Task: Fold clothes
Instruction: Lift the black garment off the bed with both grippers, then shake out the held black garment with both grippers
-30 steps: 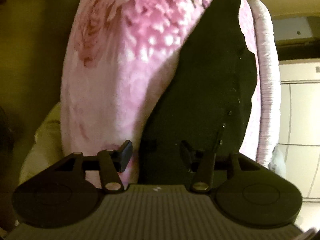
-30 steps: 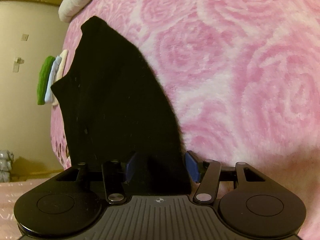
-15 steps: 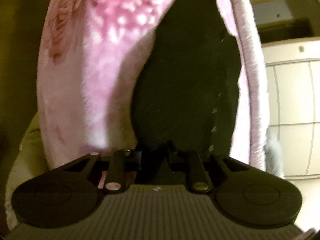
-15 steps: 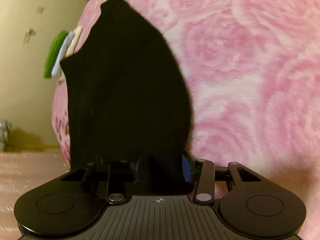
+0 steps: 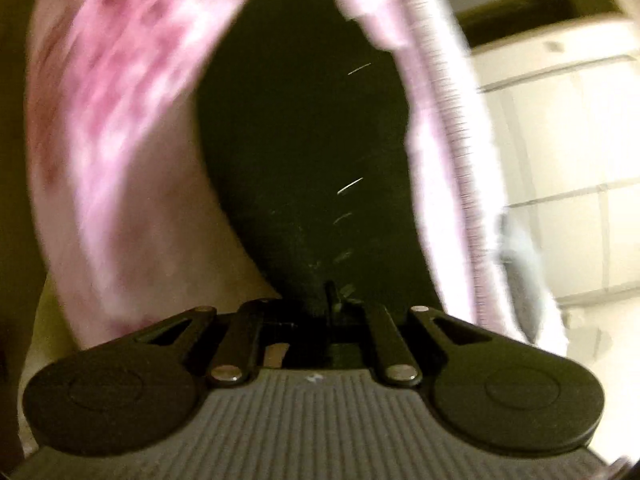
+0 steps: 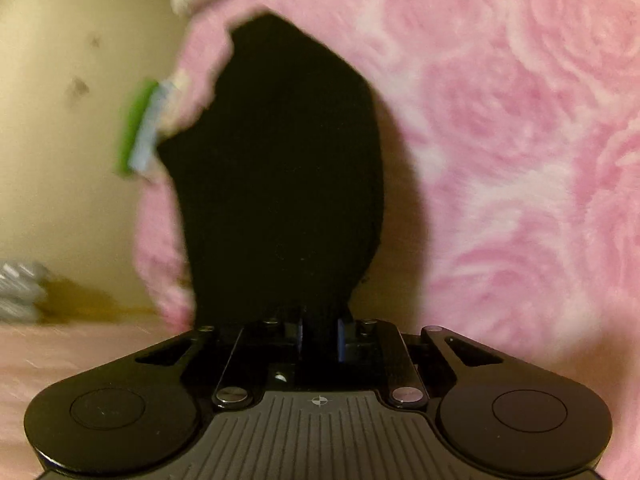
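A pink rose-print blanket (image 6: 520, 160) is seen filling most of both views; it is being shown badly smeared in the left wrist view (image 5: 120, 140). A black garment (image 6: 288, 168) is lying spread on that blanket, running away from both claws, with its near edge being drawn up into each of them. In the left wrist view the garment (image 5: 304, 140) is flecked with pale lint streaks. The right claw (image 6: 320, 340) is being closed, and black cloth is being pinched between its blue pads (image 6: 340, 340). The left claw (image 5: 329, 300) is also being closed, its fingers nearly pressed together on the garment's edge, though blur is keeping the contact itself hard to make out. A ribbed pale-pink band (image 5: 452, 140) is seen running along the blanket's right side, with pale panelled doors (image 5: 560, 180) behind it. A small stack of green, blue and white folded items (image 6: 148, 132) is sitting at the garment's far left corner, touching or just beside it: not resolvable.
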